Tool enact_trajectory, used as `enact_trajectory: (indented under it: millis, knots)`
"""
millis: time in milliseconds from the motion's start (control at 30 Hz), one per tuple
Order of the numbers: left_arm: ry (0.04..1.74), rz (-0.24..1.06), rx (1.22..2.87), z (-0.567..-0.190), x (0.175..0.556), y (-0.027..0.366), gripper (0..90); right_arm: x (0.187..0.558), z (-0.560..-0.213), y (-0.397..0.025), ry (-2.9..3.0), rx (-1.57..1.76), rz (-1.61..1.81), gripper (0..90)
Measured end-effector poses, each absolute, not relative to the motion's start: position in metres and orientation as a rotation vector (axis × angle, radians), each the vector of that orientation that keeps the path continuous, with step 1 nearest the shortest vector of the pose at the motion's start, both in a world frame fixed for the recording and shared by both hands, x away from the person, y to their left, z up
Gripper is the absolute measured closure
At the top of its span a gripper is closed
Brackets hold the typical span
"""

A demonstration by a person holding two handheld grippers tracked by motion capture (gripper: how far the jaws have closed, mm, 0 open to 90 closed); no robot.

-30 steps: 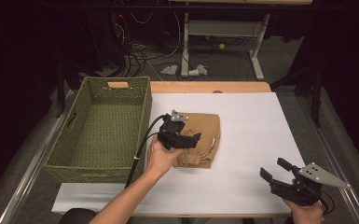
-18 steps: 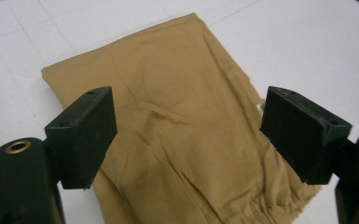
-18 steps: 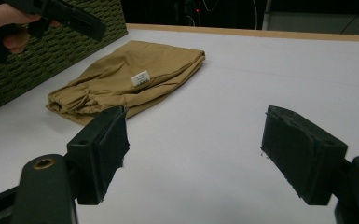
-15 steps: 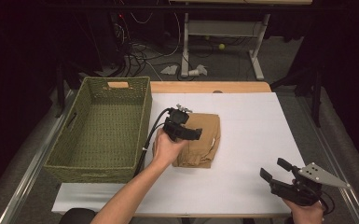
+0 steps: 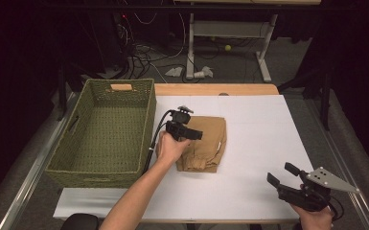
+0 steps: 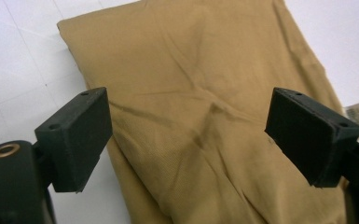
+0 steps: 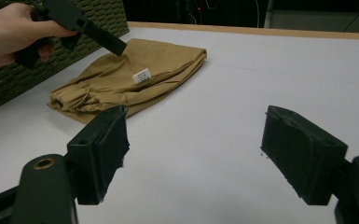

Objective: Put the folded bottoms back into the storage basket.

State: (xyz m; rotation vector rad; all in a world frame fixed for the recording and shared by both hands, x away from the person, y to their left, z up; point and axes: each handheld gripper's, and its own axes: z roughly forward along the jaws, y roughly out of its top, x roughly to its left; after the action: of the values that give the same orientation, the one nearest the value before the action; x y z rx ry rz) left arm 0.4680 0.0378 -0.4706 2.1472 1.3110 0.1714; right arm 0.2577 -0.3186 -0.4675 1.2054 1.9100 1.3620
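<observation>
Folded tan cloth (image 5: pixel 205 143) lying flat on white table (image 5: pixel 263 139), just right of green woven basket (image 5: pixel 106 132), left of table centre. Elastic band end toward near side, white tag (image 7: pixel 142 75) on top, seen in right gripper view. Left gripper (image 5: pixel 190 133) hovering over cloth's far left part, jaws spread wide, nothing between them; in left gripper view (image 6: pixel 186 135) both pads over the fabric, contact with cloth unclear. Left hand (image 5: pixel 171 146) wrapped round handle, cable trailing down beside basket wall. Right gripper (image 5: pixel 282 174) at near right corner of table, well apart from cloth, jaws wide and empty, pointed toward cloth across bare white surface (image 7: pixel 193 154). Basket empty inside.
</observation>
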Motion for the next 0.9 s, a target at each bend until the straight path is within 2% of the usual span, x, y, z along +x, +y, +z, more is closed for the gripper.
enact_trajectory:
  millis: [533,600,700,900]
  knots:
    - [1.436,0.064,2.201,-0.495,0.488,0.044,13.6,0.257,-0.468,-0.319,1.913,1.206,1.359,23.6]
    - [1.429,0.081,2.212,-0.495,0.487,0.042,13.6,0.257,-0.468,-0.319,1.913,1.206,1.359,23.6]
    - [1.382,0.091,2.245,-0.495,0.484,0.037,18.3,0.258,-0.468,-0.319,1.914,1.208,1.358,23.6]
    - [1.324,0.131,2.312,-0.495,0.478,0.027,19.8,0.258,-0.468,-0.318,1.917,1.209,1.355,23.6]
